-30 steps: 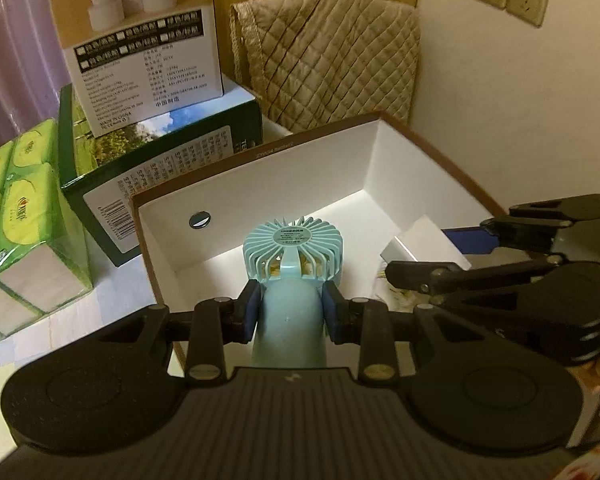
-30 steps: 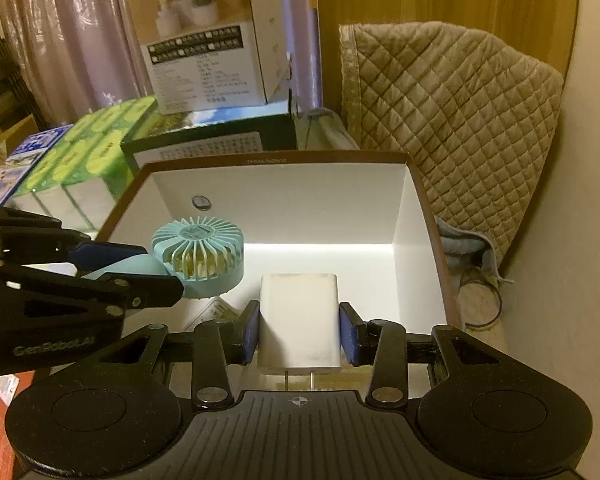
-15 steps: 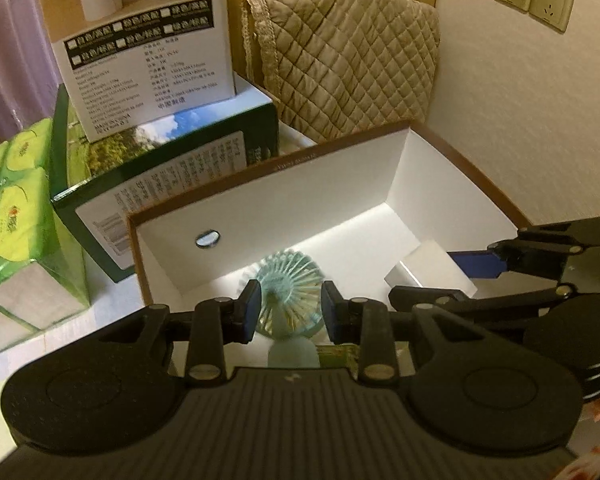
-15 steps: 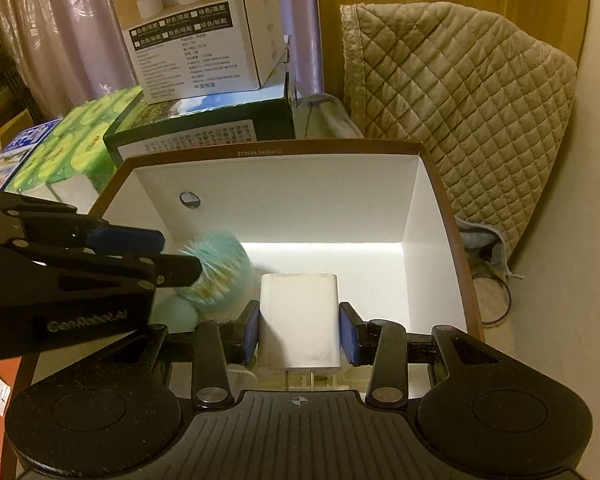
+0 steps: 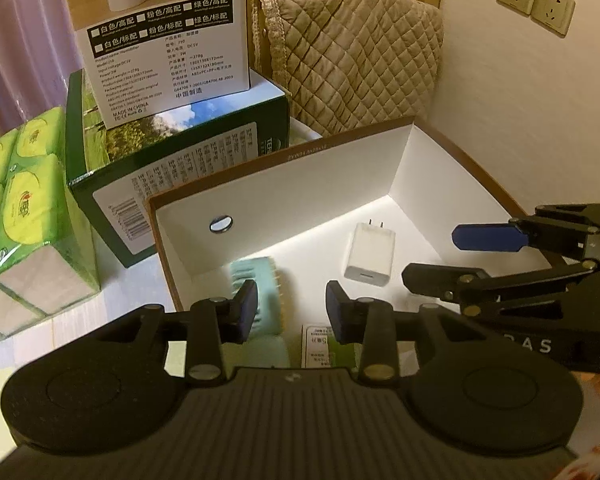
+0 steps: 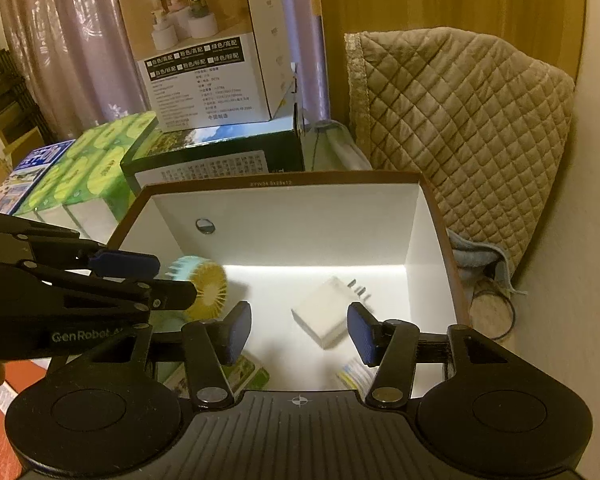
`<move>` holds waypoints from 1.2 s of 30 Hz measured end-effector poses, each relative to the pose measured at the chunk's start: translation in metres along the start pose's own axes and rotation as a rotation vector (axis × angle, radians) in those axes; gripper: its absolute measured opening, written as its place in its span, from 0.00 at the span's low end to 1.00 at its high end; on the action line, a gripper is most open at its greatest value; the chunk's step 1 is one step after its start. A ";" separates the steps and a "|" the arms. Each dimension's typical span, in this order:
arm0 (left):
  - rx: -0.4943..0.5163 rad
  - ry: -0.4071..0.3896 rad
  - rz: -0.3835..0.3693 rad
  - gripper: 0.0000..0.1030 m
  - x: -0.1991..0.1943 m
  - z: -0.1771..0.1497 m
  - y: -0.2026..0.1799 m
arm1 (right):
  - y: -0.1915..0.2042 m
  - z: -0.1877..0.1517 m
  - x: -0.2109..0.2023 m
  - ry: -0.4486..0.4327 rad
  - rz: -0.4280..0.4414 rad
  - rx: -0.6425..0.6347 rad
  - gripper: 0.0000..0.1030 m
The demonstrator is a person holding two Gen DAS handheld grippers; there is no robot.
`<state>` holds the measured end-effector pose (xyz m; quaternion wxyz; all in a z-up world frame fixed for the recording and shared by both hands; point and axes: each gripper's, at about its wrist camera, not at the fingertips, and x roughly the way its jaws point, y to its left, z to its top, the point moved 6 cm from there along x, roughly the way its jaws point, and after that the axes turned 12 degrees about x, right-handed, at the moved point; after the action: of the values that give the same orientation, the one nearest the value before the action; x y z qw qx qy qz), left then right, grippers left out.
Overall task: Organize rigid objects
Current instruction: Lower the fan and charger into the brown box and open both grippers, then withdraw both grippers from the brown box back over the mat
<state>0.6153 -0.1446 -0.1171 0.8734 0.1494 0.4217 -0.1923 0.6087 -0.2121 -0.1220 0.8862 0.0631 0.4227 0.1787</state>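
Observation:
A white box with a brown rim [image 5: 300, 184] [image 6: 300, 216] lies below both grippers. The light blue hand fan [image 5: 262, 292] [image 6: 204, 288] lies loose and blurred on the box floor at the left. My left gripper [image 5: 292, 312] [image 6: 156, 280] hangs just above it, jaws opening, with nothing pressed between the pads. The white plug charger [image 5: 370, 254] [image 6: 324, 312] rests free in the box, tilted and blurred in the right wrist view. Over it my right gripper [image 6: 299, 332] [image 5: 468, 256] has its jaws opening too, clear of the charger.
Small printed packets [image 6: 248, 376] lie at the box's near end. Left of the box stand a green carton [image 5: 180, 152] with a humidifier box [image 5: 168, 52] on it, and green tissue packs [image 5: 24, 216]. A quilted cover [image 5: 356, 60] and the wall with sockets [image 5: 534, 4] close the far side.
The left gripper let go of the fan, which dropped into the box. The right gripper's jaws spread and the charger fell from them onto the box floor.

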 end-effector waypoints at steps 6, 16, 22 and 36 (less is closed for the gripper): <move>0.008 0.002 -0.001 0.33 -0.008 -0.006 -0.004 | -0.002 -0.010 -0.009 0.006 -0.004 0.016 0.49; 0.005 -0.024 -0.001 0.35 -0.032 -0.011 -0.011 | -0.001 -0.019 -0.032 -0.010 -0.003 0.028 0.50; 0.002 -0.045 -0.004 0.36 -0.052 -0.017 -0.018 | 0.001 -0.022 -0.051 -0.033 -0.002 0.039 0.50; -0.034 -0.089 0.011 0.36 -0.114 -0.053 -0.023 | 0.013 -0.048 -0.112 -0.098 0.016 0.071 0.50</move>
<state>0.5040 -0.1187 -0.0604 0.8947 0.1283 0.3849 -0.1871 0.5031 -0.2429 -0.0678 0.9016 0.1066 0.3845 0.1673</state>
